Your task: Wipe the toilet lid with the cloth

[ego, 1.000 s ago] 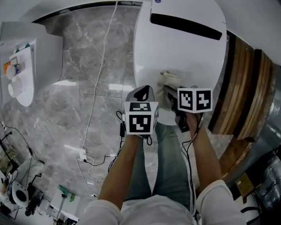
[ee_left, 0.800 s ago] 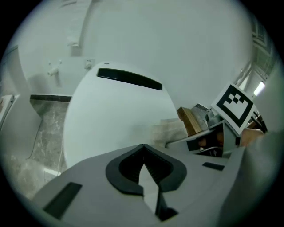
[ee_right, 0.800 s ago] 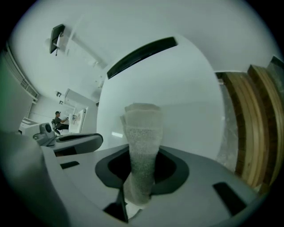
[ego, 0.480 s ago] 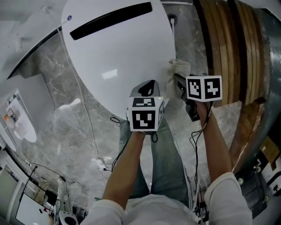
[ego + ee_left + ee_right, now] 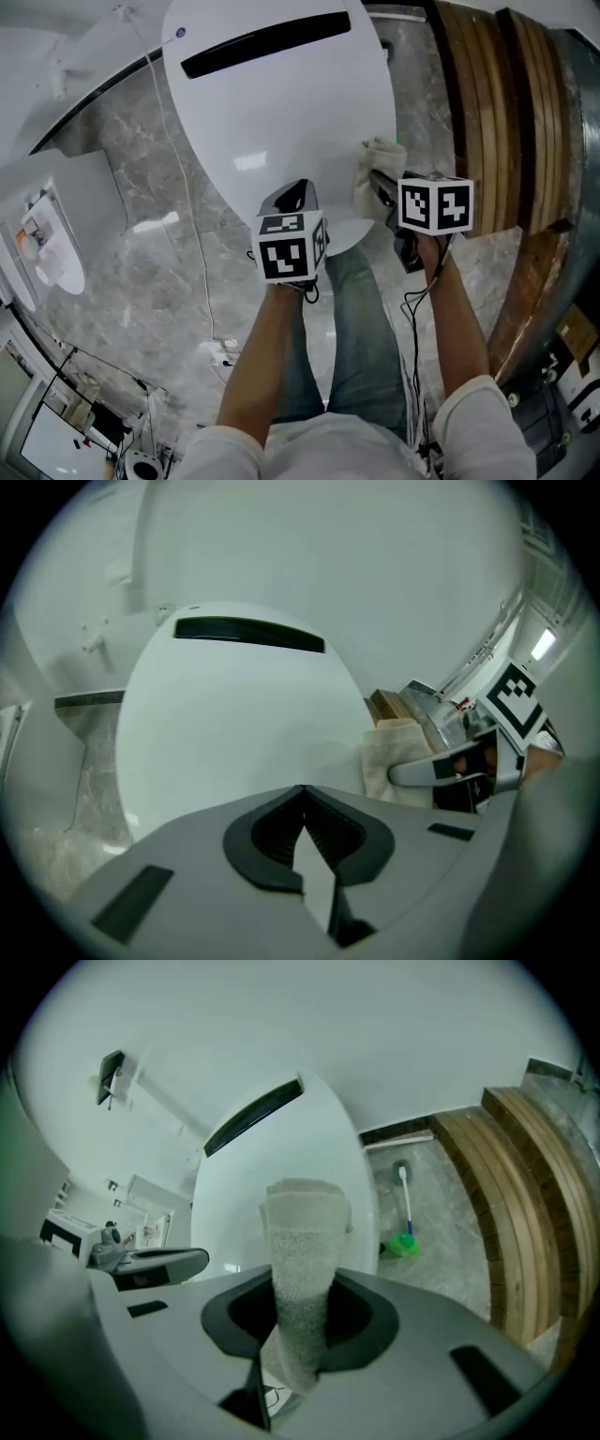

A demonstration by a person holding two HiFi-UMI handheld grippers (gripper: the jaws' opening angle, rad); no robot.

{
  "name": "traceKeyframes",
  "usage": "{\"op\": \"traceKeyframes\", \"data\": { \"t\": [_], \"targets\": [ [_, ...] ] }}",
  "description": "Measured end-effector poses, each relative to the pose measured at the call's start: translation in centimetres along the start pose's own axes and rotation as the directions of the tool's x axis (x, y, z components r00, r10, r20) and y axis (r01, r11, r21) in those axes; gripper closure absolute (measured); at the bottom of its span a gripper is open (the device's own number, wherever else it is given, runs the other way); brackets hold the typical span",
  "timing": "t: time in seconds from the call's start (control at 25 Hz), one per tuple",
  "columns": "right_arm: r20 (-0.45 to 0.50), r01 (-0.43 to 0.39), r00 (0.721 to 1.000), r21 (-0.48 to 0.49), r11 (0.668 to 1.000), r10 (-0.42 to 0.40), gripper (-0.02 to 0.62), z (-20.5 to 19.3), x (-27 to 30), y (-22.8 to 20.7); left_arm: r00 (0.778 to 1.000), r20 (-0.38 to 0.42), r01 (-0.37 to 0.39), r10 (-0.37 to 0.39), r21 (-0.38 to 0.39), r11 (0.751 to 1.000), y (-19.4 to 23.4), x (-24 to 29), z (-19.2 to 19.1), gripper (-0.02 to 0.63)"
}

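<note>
Right hand-held gripper (image 5: 298, 1344) clamps the folded cloth (image 5: 302, 1232) at the toilet lid (image 5: 234, 1194)'s right edge. Left hand-held gripper (image 5: 305, 846) is closed and empty. Likely best: press cloth flat, sweep across.

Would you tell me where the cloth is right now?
The cloth is clamped in the right gripper, at the right edge of the toilet lid in the head view, just right of the left gripper.

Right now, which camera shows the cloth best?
The right gripper view: the cloth fills the centre, clamped in the right gripper, with the toilet lid behind it. The head view shows only a folded bit at the lid's right edge; the left gripper view shows it small, off to the right.
</note>
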State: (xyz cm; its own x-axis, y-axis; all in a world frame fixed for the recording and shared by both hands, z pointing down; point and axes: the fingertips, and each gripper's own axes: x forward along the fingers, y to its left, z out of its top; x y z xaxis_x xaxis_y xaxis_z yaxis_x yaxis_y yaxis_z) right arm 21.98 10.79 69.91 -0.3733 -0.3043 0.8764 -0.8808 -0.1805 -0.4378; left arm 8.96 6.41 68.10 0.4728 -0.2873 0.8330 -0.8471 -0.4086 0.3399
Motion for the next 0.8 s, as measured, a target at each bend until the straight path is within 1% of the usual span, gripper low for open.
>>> {"op": "traceKeyframes", "data": {
  "t": [0.12,0.2,0.36,0.48,0.64,0.8],
  "targets": [
    [-0.047,-0.048,0.998,-0.055,0.997,0.045,0.499,-1.3,1.7,4.8,0.998,0.034,-0.059,0.061,-0.075,0.995,4.8,-2.5,-0.2,0.592],
    [-0.084,-0.084,0.993,-0.077,0.993,0.077,0.499,-2.7,3.2,8.5,0.995,0.041,-0.087,0.092,-0.111,0.99,7.7,-4.2,-1.0,0.592],
    [-0.154,-0.14,0.981,-0.129,0.982,0.12,0.499,-5.4,6.4,15.3,0.991,0.041,-0.118,0.127,-0.17,0.978,12.3,-6.8,-3.0,0.592],
    [-0.194,-0.177,0.97,-0.147,0.973,0.147,0.499,-7.3,8.6,19.1,0.99,0.031,-0.129,0.138,-0.204,0.97,14.5,-7.9,-4.9,0.592],
    [-0.21,-0.185,0.965,-0.129,0.974,0.155,0.499,-8.7,10.2,20.9,0.991,0.002,-0.129,0.133,-0.218,0.967,15.6,-8.1,-7.1,0.593],
    [-0.223,-0.187,0.962,-0.123,0.975,0.156,0.499,-9.8,10.2,20.1,0.993,-0.019,-0.12,0.119,-0.229,0.966,14.9,-7.1,-7.7,0.592]
  ]
}}
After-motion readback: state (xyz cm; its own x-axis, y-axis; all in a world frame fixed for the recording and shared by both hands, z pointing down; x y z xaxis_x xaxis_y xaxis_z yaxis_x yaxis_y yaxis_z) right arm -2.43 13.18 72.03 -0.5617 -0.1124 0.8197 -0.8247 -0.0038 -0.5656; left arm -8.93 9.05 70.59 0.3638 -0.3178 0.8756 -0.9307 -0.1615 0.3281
